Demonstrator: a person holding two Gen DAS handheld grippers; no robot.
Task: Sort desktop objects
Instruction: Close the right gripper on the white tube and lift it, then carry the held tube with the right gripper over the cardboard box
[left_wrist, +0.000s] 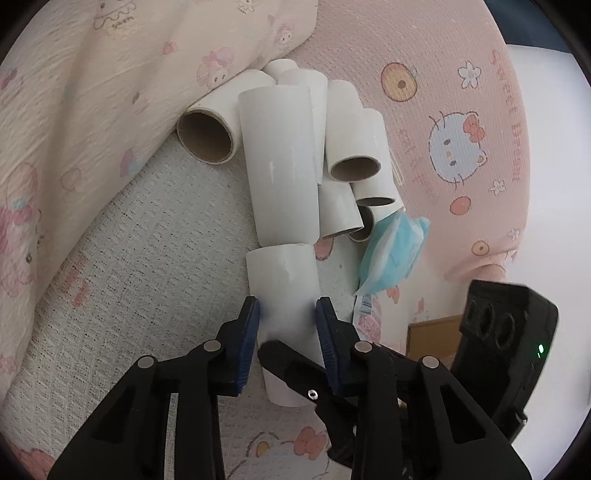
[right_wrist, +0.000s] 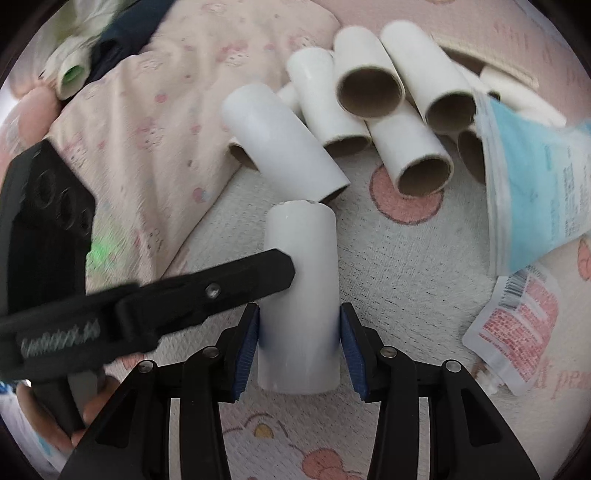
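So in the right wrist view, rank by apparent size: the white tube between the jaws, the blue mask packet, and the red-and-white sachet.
1. Blue mask packet and white tube: too alike to rank; the tube lies nearer the camera, and the packet is cut off at the picture's edge.
2. Red-and-white sachet, clearly the smallest.

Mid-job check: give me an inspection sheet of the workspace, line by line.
Surface: cartoon-print bedding, rumpled.
Job's things: near tube lies apart from the tube pile.
Clutter: blue mask packet; red-printed sachet.
Grippers: left gripper and right gripper, jaws on either side of the near tube; left looks clamped, right's contact unclear.
Cables: nothing seen.
Surroundings: pink pillow; a hand.
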